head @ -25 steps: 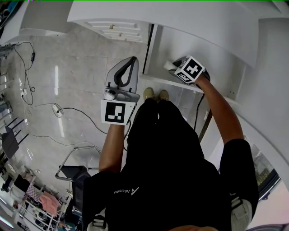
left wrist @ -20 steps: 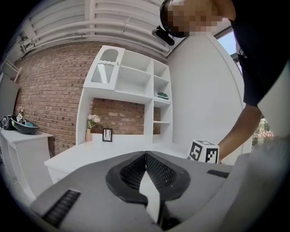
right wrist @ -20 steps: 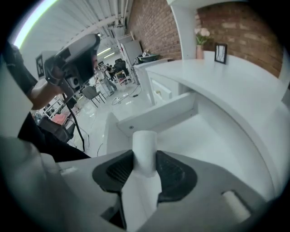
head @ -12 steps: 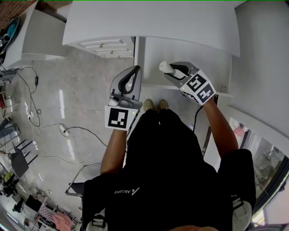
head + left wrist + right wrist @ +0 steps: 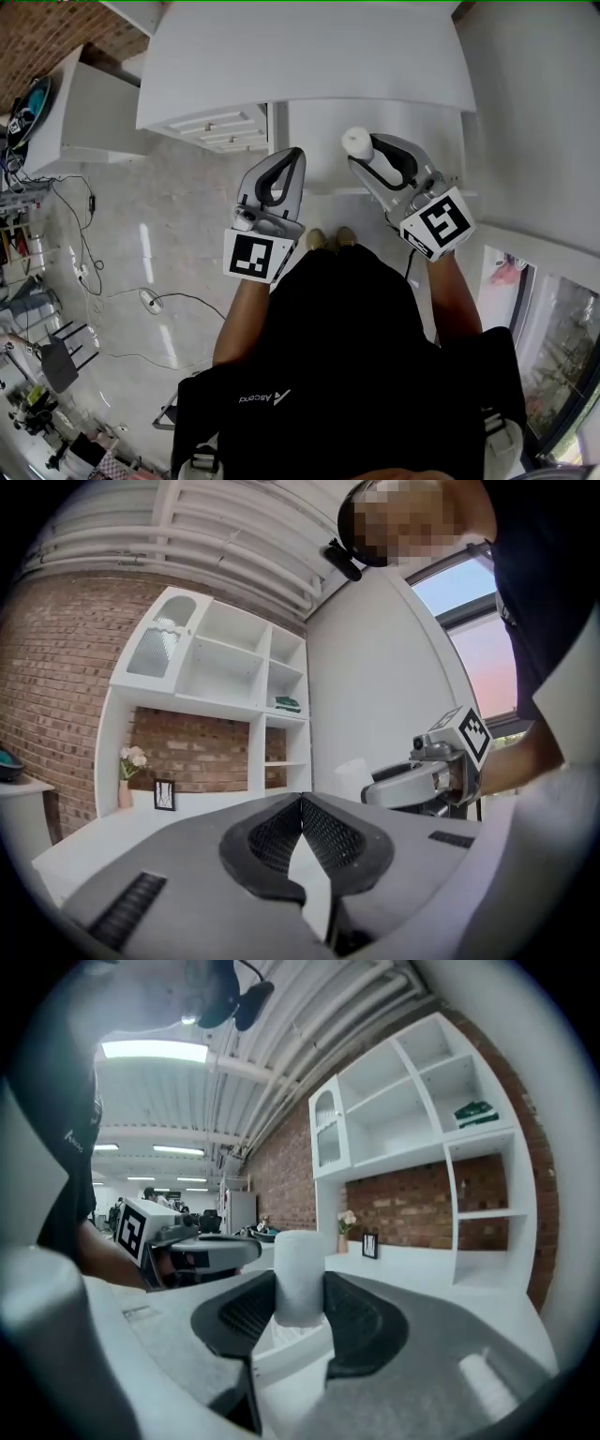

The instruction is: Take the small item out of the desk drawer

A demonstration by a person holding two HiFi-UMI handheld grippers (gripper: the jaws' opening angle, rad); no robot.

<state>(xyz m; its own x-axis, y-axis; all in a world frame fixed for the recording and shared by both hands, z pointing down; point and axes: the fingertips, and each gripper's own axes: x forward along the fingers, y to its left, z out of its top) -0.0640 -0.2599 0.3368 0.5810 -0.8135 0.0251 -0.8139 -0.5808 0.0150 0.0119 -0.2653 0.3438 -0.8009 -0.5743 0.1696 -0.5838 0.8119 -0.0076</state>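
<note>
A small white cylinder (image 5: pixel 356 142) is clamped between the jaws of my right gripper (image 5: pixel 362 153), held up over the open white drawer (image 5: pixel 319 164) at the desk's front. In the right gripper view the cylinder (image 5: pixel 300 1274) stands upright with the black pads of my right gripper (image 5: pixel 300 1288) pressed on both of its sides. To its left, my left gripper (image 5: pixel 292 156) hangs level with it, its jaws shut with nothing between them. In the left gripper view my left gripper (image 5: pixel 300 803) shows its pads meeting, and the cylinder (image 5: pixel 354 778) is seen off to the right.
The white desk top (image 5: pixel 309 56) spreads ahead. A white drawer unit (image 5: pixel 216 127) stands at its left. A white shelf unit (image 5: pixel 234 696) stands against a brick wall. Cables (image 5: pixel 141 300) lie on the grey floor to the left. The person's feet (image 5: pixel 328 237) are under the drawer.
My right gripper has come up out of the drawer with the white cylinder and now points forward. The left gripper shifted slightly right and stayed shut.
</note>
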